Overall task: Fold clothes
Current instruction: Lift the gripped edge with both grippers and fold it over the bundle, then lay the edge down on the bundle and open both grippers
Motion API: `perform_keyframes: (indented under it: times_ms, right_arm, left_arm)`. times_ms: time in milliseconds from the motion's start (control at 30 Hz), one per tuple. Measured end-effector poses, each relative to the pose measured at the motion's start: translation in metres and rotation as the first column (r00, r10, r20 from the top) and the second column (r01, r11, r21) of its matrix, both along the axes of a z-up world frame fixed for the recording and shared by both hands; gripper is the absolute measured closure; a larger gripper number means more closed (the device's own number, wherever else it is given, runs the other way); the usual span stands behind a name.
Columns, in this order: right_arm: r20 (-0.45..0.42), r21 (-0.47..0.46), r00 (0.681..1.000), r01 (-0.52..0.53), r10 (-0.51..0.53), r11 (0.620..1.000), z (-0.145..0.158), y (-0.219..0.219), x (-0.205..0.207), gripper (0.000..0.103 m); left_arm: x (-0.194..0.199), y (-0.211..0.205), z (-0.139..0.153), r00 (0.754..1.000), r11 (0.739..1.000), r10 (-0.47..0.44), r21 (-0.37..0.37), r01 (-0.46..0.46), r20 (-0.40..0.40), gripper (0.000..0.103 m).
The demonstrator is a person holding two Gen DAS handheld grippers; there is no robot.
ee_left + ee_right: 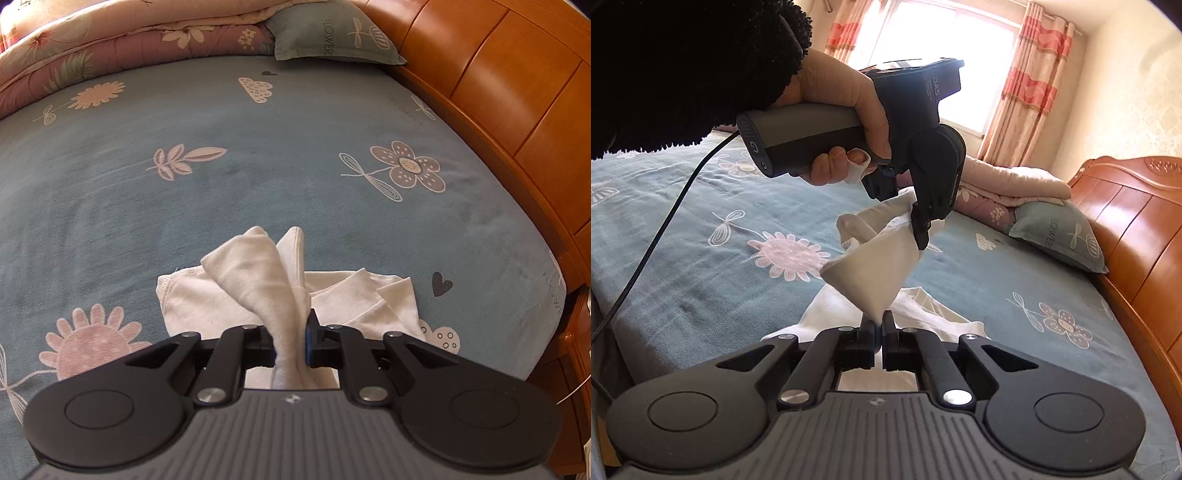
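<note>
white garment: a soft white cloth thing, pinched up in two spots and lifted off the bed, the rest of it still lying crumpled on the sheet
left gripper: jaws clamped tight on a twisted bunch of the white garment, fabric poking up past the fingertips in two floppy points
right gripper: jaws squeezed together on a thin corner of the same cloth, barely any gap between them
stretch between them: seen from the right wrist, the cloth runs up from the right gripper's tips to the left one like a little cone, taut-ish and clear of the bed
left hand: wrapped around the grey handle of the left gripper, which points downward at the cloth; a fuzzy black sleeve covers the arm, and a black cable trails from the handle's butt end
bed sheet: blue-grey with flowers, clouds and hearts; the loose part of the garment sits on it, close to the camera side of the bed
pillow: matching blue, at the far end of the bed against the wooden headboard
folded quilt: pink and cream, on the bed just beside the pillow
window: beyond the far side of the bed, bright, with pink-striped curtains
</note>
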State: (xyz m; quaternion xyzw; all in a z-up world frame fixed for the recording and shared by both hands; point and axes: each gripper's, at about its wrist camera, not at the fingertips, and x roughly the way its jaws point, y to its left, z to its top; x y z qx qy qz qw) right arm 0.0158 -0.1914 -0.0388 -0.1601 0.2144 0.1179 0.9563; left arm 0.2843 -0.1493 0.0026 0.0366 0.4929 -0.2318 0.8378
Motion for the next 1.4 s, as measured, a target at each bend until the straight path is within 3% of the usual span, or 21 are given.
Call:
perform_keyframes:
  times_ms: [233,533,800,900,1033,1100,1200,1333,1400]
  right_arm:
    - [-0.073,0.084,0.994,0.089,-0.083,0.992,-0.013,-0.045,0.007,0.098]
    - [-0.225,0.284,0.968,0.175,-0.112,0.943,-0.038,-0.093,0.018,0.098]
    - [-0.252,0.323,0.96,0.2,-0.12,0.925,-0.043,-0.103,0.02,0.098]
    - [-0.265,0.332,0.956,0.212,-0.124,0.919,-0.048,-0.106,0.02,0.098]
    - [-0.312,0.385,0.944,0.231,-0.11,0.893,-0.056,-0.114,0.021,0.097]
    - [-0.335,0.417,0.937,0.241,-0.098,0.877,-0.061,-0.119,0.021,0.094]
    - [-0.355,0.469,0.931,0.257,-0.086,0.845,-0.067,-0.13,0.021,0.082]
    - [-0.381,0.588,0.923,0.287,-0.054,0.756,-0.075,-0.153,0.024,0.051]
    - [-0.396,0.636,0.918,0.305,-0.04,0.708,-0.08,-0.163,0.027,0.05]
  left_arm:
    - [0.005,-0.061,-0.027,0.997,0.996,-0.064,0.054,0.067,-0.046,0.092]
    - [0.009,-0.096,-0.06,0.991,0.987,-0.089,0.127,0.101,-0.096,0.091]
    - [0.011,-0.114,-0.064,0.989,0.978,-0.107,0.168,0.122,-0.099,0.09]
    - [0.009,-0.12,-0.065,0.989,0.978,-0.114,0.162,0.128,-0.091,0.086]
    - [0.009,-0.129,-0.062,0.988,0.986,-0.122,0.105,0.132,-0.09,0.068]
    - [0.009,-0.133,-0.06,0.987,0.987,-0.133,0.075,0.14,-0.09,0.065]
    - [0.009,-0.134,-0.057,0.985,0.987,-0.153,0.036,0.156,-0.085,0.064]
    - [0.007,-0.115,-0.051,0.983,0.987,-0.161,-0.016,0.16,-0.083,0.063]
    - [0.003,-0.099,-0.046,0.984,0.985,-0.168,-0.036,0.166,-0.063,0.063]
